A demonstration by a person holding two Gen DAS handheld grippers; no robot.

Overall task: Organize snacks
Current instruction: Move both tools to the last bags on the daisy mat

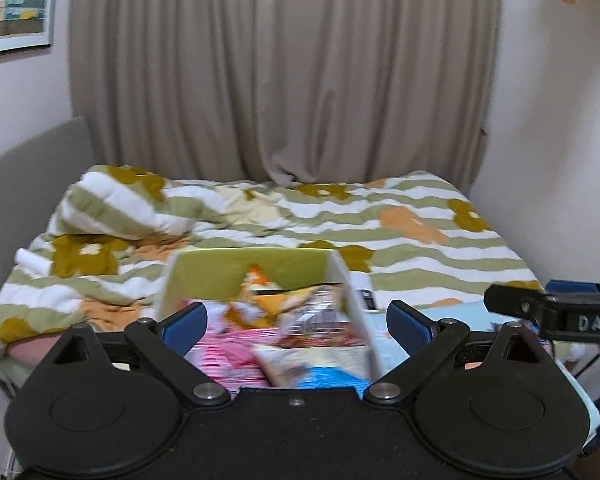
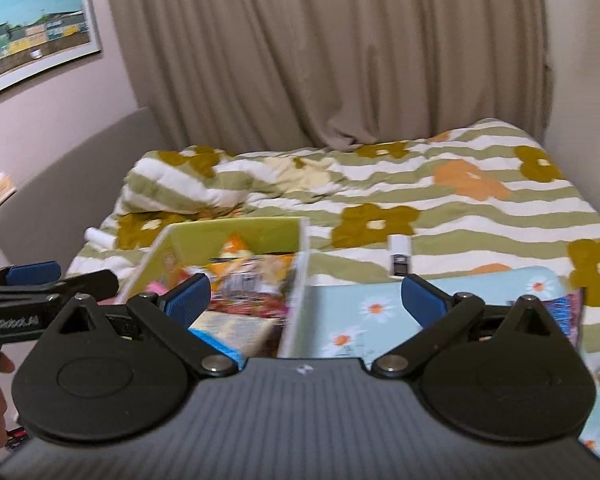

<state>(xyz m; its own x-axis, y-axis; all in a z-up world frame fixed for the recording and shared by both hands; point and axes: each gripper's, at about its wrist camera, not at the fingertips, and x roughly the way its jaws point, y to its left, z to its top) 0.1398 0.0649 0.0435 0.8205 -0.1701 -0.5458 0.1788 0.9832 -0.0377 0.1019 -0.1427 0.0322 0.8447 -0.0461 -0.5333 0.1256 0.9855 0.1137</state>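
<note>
- left hand-held gripper [image 1: 296, 320] released, blue pads spread wide with nothing between, low centre of frame above the snack box [image 1: 260, 276].
- right hand-held gripper [image 2: 306, 300] also released and empty, straddling the box's right wall.
- box sits mid-frame on the bed [image 2: 460, 208], packets [image 1: 300, 344] blurred inside.
- floral mat [image 2: 364, 312] touches the box's right side.
</note>
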